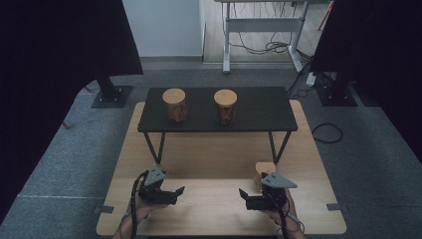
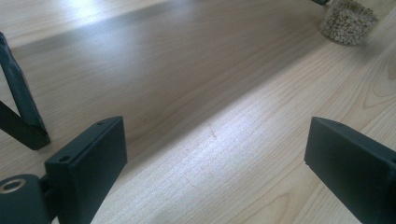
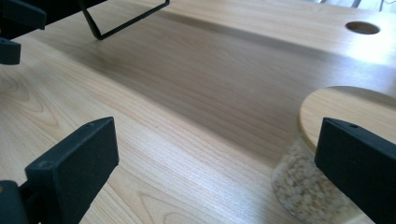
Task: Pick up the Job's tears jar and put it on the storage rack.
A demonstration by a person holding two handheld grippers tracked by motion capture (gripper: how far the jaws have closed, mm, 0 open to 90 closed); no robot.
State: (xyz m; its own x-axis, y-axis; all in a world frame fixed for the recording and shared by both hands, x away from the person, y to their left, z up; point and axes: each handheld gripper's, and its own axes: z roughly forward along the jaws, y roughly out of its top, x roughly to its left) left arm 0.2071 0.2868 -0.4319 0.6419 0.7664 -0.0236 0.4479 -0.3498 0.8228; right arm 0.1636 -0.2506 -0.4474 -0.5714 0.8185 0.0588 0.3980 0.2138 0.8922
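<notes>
Right then, the right gripper (image 1: 249, 195) was held wide apart just beside the jar (image 3: 322, 182) on the table (image 1: 209, 204), the left gripper (image 1: 175, 193) likewise gaped empty; next, a centred clamp looked needed.

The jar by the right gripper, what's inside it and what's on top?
The jar holds small pale grains, visible through its clear wall. A round wooden lid sits on top. The right gripper has an open jaw that covers part of its side.

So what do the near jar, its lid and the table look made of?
Jar: clear glass or plastic, since the pale grains show through its wall. Lid: light wood or bamboo, matt, with faint grain. Table: pale wood or wood-look laminate, smooth, with a slight sheen.
</notes>
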